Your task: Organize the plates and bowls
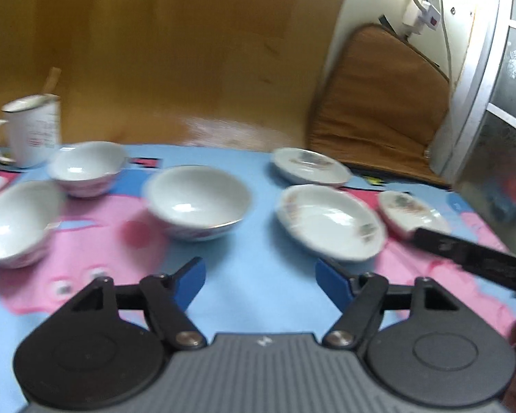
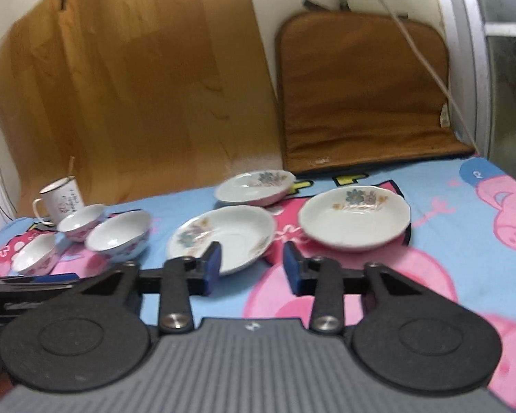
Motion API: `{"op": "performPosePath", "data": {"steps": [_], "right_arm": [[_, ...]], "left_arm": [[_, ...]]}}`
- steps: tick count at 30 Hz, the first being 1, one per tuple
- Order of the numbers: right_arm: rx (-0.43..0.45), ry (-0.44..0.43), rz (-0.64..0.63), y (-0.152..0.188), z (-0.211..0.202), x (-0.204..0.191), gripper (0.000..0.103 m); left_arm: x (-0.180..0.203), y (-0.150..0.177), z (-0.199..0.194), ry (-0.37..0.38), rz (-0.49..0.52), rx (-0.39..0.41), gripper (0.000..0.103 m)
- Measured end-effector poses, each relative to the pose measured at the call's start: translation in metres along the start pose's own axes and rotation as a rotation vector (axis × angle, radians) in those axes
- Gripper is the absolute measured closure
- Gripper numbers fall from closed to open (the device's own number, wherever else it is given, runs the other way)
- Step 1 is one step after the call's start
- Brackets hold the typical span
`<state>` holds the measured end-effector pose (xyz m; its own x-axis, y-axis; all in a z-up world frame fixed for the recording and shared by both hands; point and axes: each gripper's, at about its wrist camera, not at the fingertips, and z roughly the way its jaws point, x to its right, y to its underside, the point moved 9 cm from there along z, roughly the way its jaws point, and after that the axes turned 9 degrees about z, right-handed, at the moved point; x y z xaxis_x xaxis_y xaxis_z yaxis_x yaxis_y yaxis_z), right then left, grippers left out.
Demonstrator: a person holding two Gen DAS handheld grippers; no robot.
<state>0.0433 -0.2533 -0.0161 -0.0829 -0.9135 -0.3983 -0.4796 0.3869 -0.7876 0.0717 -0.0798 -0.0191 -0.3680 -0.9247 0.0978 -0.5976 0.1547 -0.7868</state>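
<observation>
Both grippers hover empty, fingers apart. Right gripper (image 2: pixel 251 263) faces nearest plate (image 2: pixel 223 237): approach low, pinch the rim squarely, lift level. Left gripper (image 1: pixel 259 282) waits before the middle bowl (image 1: pixel 197 201).

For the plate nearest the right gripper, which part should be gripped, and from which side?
Probably its near rim. The plate lies flat and face up just ahead of the open right gripper, so the shallow raised edge is the only pinchable part. Come in low from the near side, one finger over the rim, one under it.
</observation>
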Motion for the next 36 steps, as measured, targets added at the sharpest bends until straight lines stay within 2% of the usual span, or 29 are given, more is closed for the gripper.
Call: {"op": "performPosePath", "data": {"steps": [2, 4, 9, 12, 13, 15, 16, 19, 24, 33, 36], "right_arm": [[-0.061, -0.029, 0.044, -0.005, 0.009, -0.002, 0.074], [-0.102, -0.054, 0.059, -0.006, 0.018, -0.006, 0.074], [-0.17, -0.075, 0.093, 0.001, 0.035, -0.009, 0.074], [-0.186, -0.09, 0.111, 0.005, 0.044, -0.013, 0.075], [-0.186, -0.091, 0.108, 0.006, 0.048, -0.014, 0.081], [-0.185, -0.069, 0.073, 0.009, 0.052, -0.014, 0.088], [-0.201, -0.069, 0.076, 0.012, 0.051, -0.013, 0.09], [-0.215, -0.076, 0.1, 0.012, 0.035, -0.006, 0.09], [-0.149, -0.038, 0.074, 0.021, -0.018, 0.018, 0.09], [0.033, 0.171, 0.182, 0.03, -0.119, 0.105, 0.09], [0.063, 0.234, 0.194, 0.036, -0.138, 0.124, 0.09]], "left_arm": [[0.012, -0.008, 0.018, 0.024, -0.02, -0.037, 0.044], [0.017, -0.011, 0.038, 0.017, -0.044, -0.086, 0.047], [0.008, -0.012, 0.06, -0.002, -0.15, -0.107, 0.049], [0.005, -0.018, 0.07, -0.022, -0.168, -0.105, 0.05], [0.005, -0.02, 0.073, -0.028, -0.169, -0.106, 0.056], [0.005, -0.023, 0.077, -0.042, -0.166, -0.112, 0.074], [0.006, -0.022, 0.078, -0.044, -0.16, -0.118, 0.088], [0.018, -0.019, 0.07, -0.017, -0.144, -0.131, 0.088], [0.065, -0.003, 0.043, 0.058, -0.073, -0.119, 0.088], [0.19, 0.011, 0.037, 0.266, 0.121, -0.15, 0.087], [0.219, 0.021, 0.039, 0.298, 0.174, -0.159, 0.086]]}}
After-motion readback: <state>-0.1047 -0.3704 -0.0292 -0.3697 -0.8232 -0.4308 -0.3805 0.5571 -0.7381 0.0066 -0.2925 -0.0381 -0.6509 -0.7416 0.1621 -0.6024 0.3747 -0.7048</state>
